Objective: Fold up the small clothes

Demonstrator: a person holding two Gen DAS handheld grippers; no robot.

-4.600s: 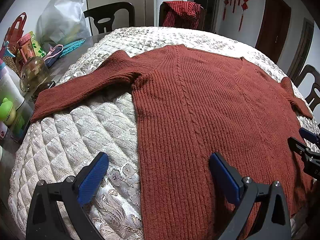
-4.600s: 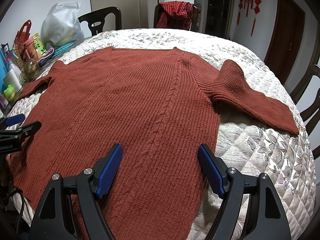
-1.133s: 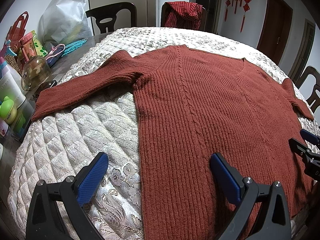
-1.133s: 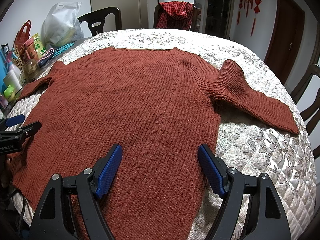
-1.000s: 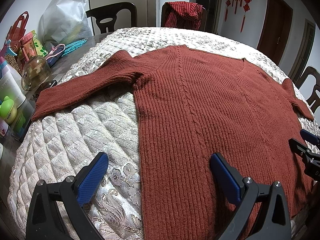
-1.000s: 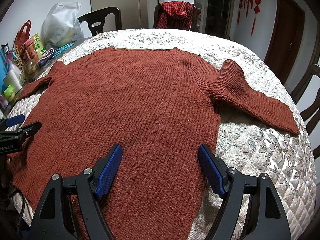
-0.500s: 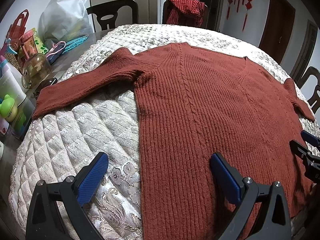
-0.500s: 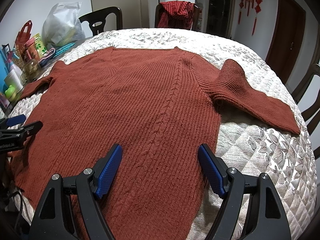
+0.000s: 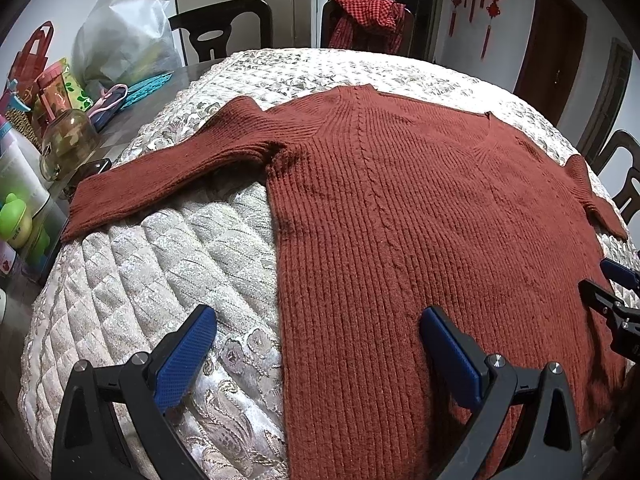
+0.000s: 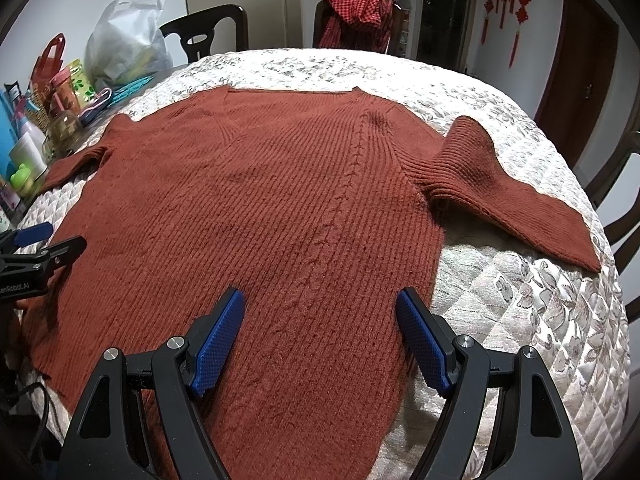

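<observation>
A rust-red knit sweater (image 9: 420, 208) lies flat on a quilted cloth, neck away from me, both sleeves spread out; it also shows in the right wrist view (image 10: 280, 208). Its left sleeve (image 9: 160, 184) reaches toward the table's left edge. Its right sleeve (image 10: 512, 200) angles down to the right. My left gripper (image 9: 316, 352) is open and empty above the sweater's left hem edge. My right gripper (image 10: 320, 336) is open and empty above the hem near the right side. Each gripper shows at the edge of the other's view.
The round table (image 9: 132, 280) has a quilted floral cover. At its left edge stand a glass jar (image 9: 66, 148), bottles, red bags and a white plastic bag (image 9: 124, 40). Dark chairs (image 9: 224, 24) ring the table; one holds a red checked cloth (image 9: 368, 20).
Both grippers have moved slightly forward over the sweater, staying open. The sweater has not moved.
</observation>
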